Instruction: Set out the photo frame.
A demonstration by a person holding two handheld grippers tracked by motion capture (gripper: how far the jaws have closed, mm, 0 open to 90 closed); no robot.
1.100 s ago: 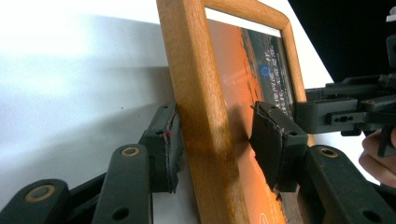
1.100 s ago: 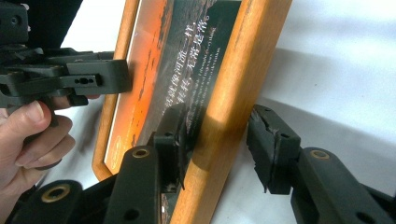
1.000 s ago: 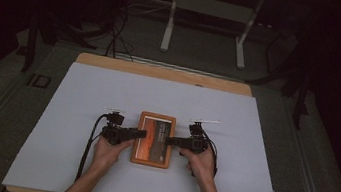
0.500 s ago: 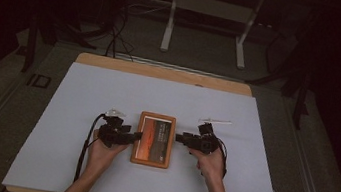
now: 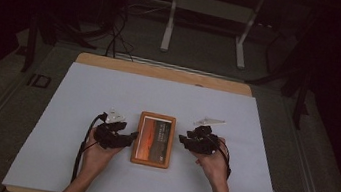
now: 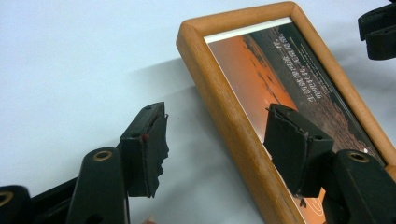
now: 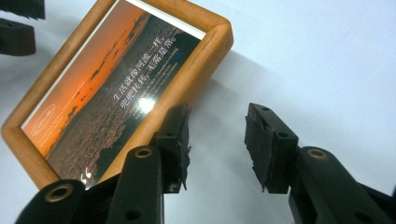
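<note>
A wooden picture frame (image 5: 154,139) with an orange sunset print lies flat on the white table sheet. My left gripper (image 5: 132,135) is at the frame's left edge. In the left gripper view (image 6: 217,113) its jaws stand open astride the frame's (image 6: 261,84) left rail, one over the sheet and one over the print, and neither pad presses on it. These jaws have just been opening. My right gripper (image 5: 181,139) hovers just off the frame's right edge. Its jaws (image 7: 217,112) are open over bare sheet beside the frame (image 7: 116,84) and have just been closing a little, with nothing between them.
The white sheet (image 5: 80,113) covers a wooden table whose far edge (image 5: 161,72) shows. Behind the table are a metal stand (image 5: 208,25) and floor cables (image 5: 116,38). The other gripper's jaws show at the top right (image 6: 380,28) and top left (image 7: 18,28).
Both grippers have drawn back slightly outward from the frame's side edges and risen. The left jaws stand wider than before. The frame has stayed in place.
</note>
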